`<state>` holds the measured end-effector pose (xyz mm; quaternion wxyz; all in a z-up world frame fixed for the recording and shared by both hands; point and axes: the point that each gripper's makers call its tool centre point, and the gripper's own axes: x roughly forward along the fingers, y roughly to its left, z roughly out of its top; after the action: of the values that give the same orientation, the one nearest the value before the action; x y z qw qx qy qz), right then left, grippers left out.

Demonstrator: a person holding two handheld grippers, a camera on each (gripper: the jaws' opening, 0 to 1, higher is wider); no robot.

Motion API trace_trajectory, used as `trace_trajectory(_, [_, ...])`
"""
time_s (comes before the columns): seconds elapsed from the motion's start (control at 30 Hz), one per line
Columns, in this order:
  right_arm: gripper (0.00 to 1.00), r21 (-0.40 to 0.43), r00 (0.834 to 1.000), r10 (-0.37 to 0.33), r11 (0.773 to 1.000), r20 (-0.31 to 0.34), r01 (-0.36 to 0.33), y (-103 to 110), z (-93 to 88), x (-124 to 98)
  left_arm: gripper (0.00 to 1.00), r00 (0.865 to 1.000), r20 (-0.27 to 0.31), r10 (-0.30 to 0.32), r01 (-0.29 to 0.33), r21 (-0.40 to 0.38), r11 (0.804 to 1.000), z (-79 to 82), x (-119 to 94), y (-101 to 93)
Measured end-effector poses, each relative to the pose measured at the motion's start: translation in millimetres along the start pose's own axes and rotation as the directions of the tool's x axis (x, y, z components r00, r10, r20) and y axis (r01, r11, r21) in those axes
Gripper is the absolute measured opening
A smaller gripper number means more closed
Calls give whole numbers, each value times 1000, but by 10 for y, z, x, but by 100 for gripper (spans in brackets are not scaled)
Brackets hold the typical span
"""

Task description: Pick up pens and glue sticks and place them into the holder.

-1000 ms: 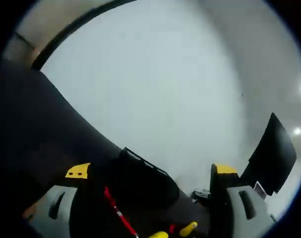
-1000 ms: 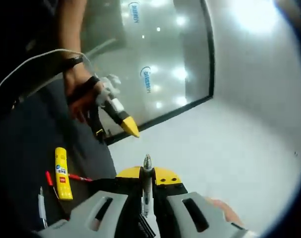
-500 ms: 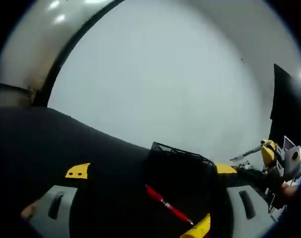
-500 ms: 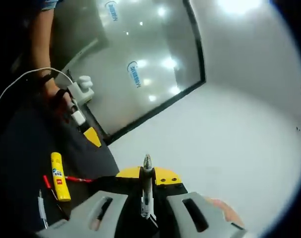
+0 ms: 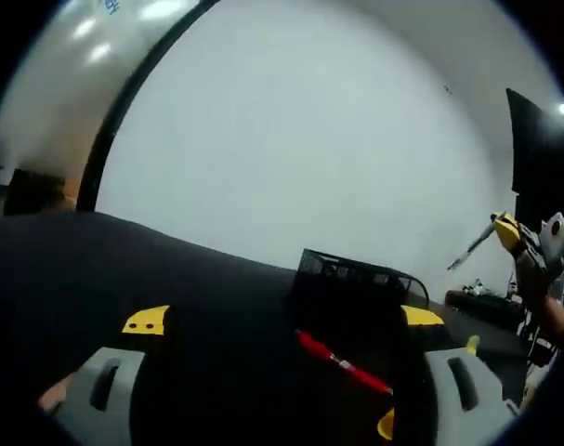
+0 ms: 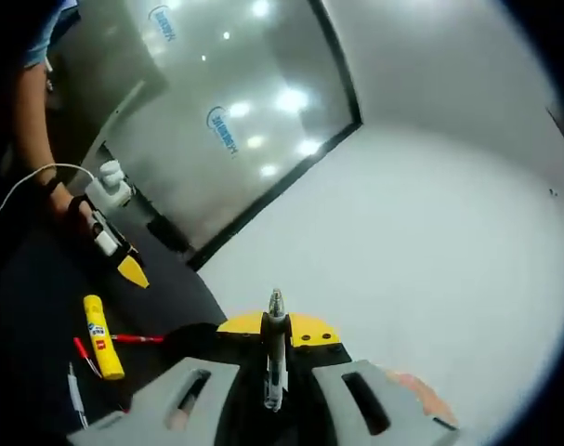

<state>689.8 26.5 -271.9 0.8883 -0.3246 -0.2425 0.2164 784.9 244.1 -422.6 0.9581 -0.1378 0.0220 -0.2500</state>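
One pen (image 6: 275, 358): pinched upright in my right claw (image 6: 275, 327).
Left claw (image 5: 282, 321): wide, empty.
Next: carry it over the holder (image 5: 356, 277), drop it in.

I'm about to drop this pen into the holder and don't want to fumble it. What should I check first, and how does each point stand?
1. Pen clamped in right gripper: ok, jaws shut on it, tip pointing forward.
2. Holder in sight: ok, in the left gripper view, upright on the dark table.
3. Holder opening free: cannot tell, the inside is too dark.
4. Left gripper out of the way: ok, open, holding nothing.
5. Items left to collect: not ok, red pen, glue stick and a white pen lie on the table.
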Motion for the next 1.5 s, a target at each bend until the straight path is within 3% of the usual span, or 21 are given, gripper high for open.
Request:
trace_trajectory(0.37, [5,98,1000,7,995,-21,-4,-172,21,182,96,999,17,-51,51,32,998,-10,-43,-69])
trace_trajectory(0.67, [5,207,999,28,978,-39,-20,-273,-22,485,96,999,20,-49,48,58,997,-8,-52,-42])
trace_trajectory(0.77, [5,272,998,31,962,-45,-18,-314,-54,571,96,998,35,-45,42,91,995,2,-59,-38])
trace_trajectory(1.0, [5,373,998,36,928,-42,-17,-393,-120,798,94,1000,7,-20,19,135,991,-69,-53,11])
trace_trajectory(1.13, [5,399,999,42,917,-33,-25,-400,-125,912,84,999,-15,-48,50,159,986,-122,-52,-34])
trace_trajectory(1.2, [5,411,999,42,911,-31,-25,-414,-137,991,84,998,-28,-54,58,175,983,-149,-54,-48])
trace_trajectory(1.5, [5,538,998,48,843,-31,-24,-470,-223,1314,80,998,-24,-61,63,137,989,-134,-68,-58])
